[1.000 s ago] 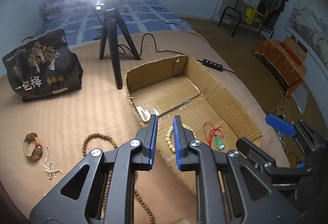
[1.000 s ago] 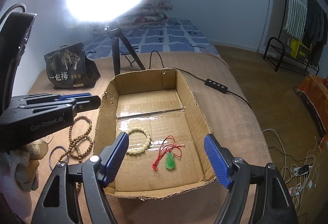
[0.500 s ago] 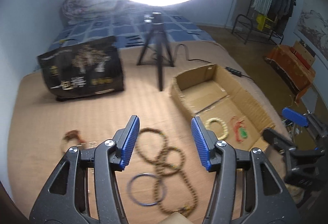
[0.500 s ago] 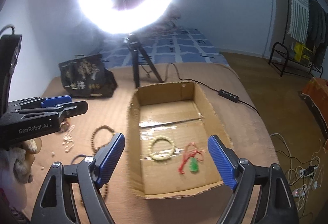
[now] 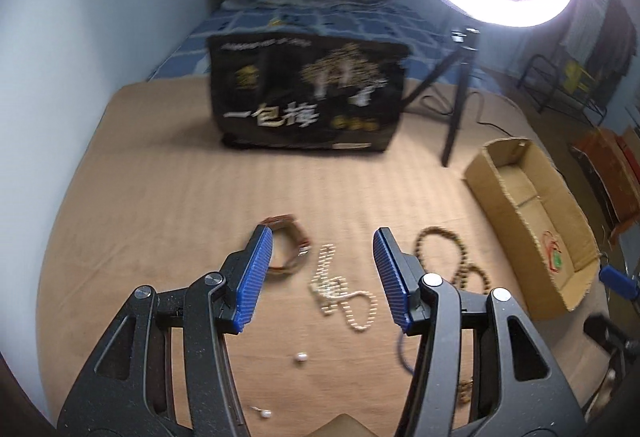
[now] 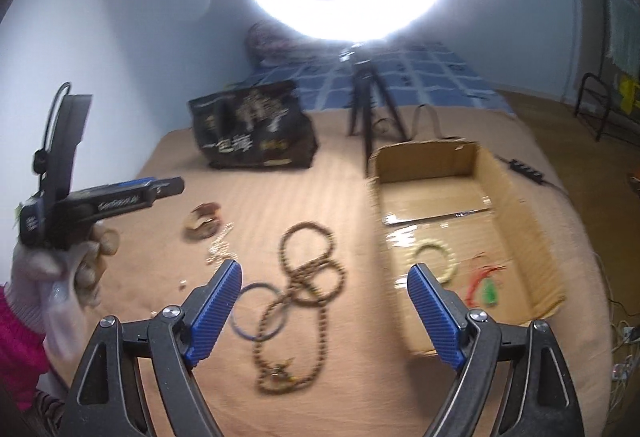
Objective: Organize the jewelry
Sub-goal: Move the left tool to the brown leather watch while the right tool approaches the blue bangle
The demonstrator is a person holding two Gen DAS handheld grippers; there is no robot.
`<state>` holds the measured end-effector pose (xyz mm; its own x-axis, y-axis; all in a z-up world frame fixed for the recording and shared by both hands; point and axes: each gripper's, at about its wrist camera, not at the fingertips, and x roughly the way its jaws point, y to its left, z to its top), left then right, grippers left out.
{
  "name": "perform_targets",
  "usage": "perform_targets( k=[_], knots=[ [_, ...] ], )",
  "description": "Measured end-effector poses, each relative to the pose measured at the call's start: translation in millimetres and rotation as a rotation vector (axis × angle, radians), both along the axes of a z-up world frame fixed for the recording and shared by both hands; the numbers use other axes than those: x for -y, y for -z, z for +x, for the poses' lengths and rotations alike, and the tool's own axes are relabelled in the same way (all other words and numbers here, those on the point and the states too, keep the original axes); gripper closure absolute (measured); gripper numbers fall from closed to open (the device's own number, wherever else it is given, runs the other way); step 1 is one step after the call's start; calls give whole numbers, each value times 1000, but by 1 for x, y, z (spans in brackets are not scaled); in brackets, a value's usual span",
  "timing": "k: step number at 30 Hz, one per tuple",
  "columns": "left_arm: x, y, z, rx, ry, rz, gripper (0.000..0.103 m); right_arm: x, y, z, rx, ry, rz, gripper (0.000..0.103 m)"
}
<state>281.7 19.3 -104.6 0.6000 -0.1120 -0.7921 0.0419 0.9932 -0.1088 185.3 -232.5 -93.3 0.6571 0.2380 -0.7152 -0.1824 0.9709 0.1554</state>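
Observation:
My left gripper [image 5: 323, 279] is open and empty above a white pearl chain [image 5: 340, 291] on the tan bed cover, with a brown leather watch [image 5: 290, 243] just beyond its left finger. My right gripper [image 6: 325, 311] is open and empty over a long brown bead necklace [image 6: 306, 283] and a blue bangle [image 6: 258, 311]. The open cardboard box [image 6: 516, 197] on the right holds a pale bead bracelet [image 6: 434, 257] and a green pendant on red cord [image 6: 490, 291]. The left gripper also shows in the right wrist view [image 6: 120, 197], at the left.
A black snack bag [image 5: 306, 97] stands at the back. A ring light on a black tripod [image 6: 366, 109] stands behind the box. Two loose pearls [image 5: 300, 357] lie near the left gripper. A cable with a switch [image 6: 524, 167] runs past the box.
Both grippers have swung left, away from the box and over the loose jewelry. The left gripper, nearly shut a second ago, has opened wide and now faces the pearl chain and watch.

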Motion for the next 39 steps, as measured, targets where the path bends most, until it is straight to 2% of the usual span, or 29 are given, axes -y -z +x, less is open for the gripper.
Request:
perform_targets(
  k=[7, 10, 13, 16, 26, 34, 39],
  knots=[
    [-39, 15, 9, -50, -69, -54, 49, -56, 20, 5, -31, -153, -40, 18],
    [-51, 23, 12, -66, -87, -66, 49, -80, 34, 10, -80, -252, -31, 32],
    [-57, 31, 16, -83, -93, -69, 49, -99, 49, 13, -132, -318, -35, 34],
    [-64, 38, 21, -103, -102, -87, 49, -115, 64, 13, -172, -361, -71, 41],
    [-65, 66, 37, -176, -118, -120, 49, -127, 95, 18, -258, -400, -112, 56],
    [-64, 69, 42, -176, -118, -134, 49, -122, 101, 24, -256, -384, -133, 56],
    [-63, 69, 42, -175, -115, -130, 49, -108, 111, 28, -313, -355, -78, 56]
  ],
)
